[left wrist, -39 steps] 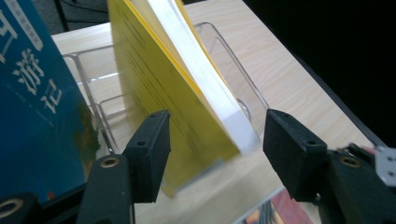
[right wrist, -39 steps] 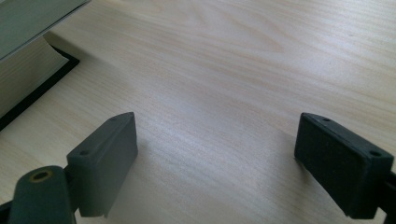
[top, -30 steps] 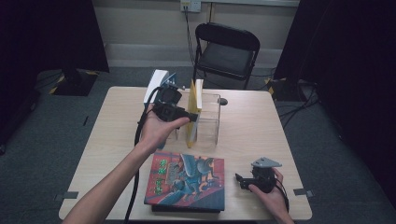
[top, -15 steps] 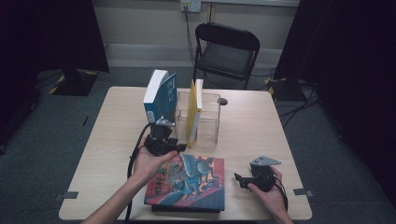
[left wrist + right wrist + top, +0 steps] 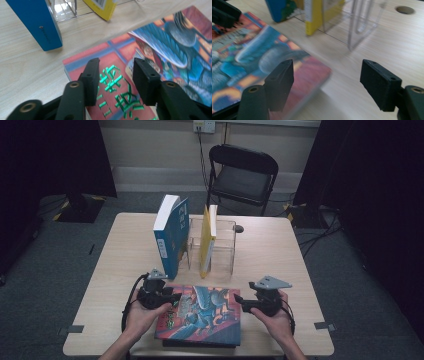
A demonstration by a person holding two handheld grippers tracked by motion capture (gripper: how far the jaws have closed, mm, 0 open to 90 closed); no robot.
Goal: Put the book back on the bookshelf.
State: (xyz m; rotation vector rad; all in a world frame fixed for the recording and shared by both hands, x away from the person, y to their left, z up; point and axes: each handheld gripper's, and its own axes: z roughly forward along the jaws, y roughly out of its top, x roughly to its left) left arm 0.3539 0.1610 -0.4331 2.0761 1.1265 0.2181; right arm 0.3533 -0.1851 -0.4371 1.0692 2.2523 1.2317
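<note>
**Both grippers now flanking the flat book**

Since the earlier frames the left gripper (image 5: 172, 301) has come down from the blue book (image 5: 171, 234), now standing on its own beside the clear rack (image 5: 223, 251), to the left edge of the colourful book (image 5: 202, 315). Right gripper (image 5: 239, 301) has shifted in toward its right edge.

Left fingers (image 5: 91, 77) narrow, just been closing, poised above the cover's left end; nothing gripped as far as I can see. Right fingers (image 5: 280, 81) wide, just been closing a bit, straddling the book's right corner, not pressing.

Key relation: the book lies flat on the bench (image 5: 300, 255) between the two grippers, long axis left–right, each gripper at one short end, about equally near.

Count: three books (one flat, blue upright, yellow (image 5: 207, 241) in the rack), one rack, two grippers.
</note>
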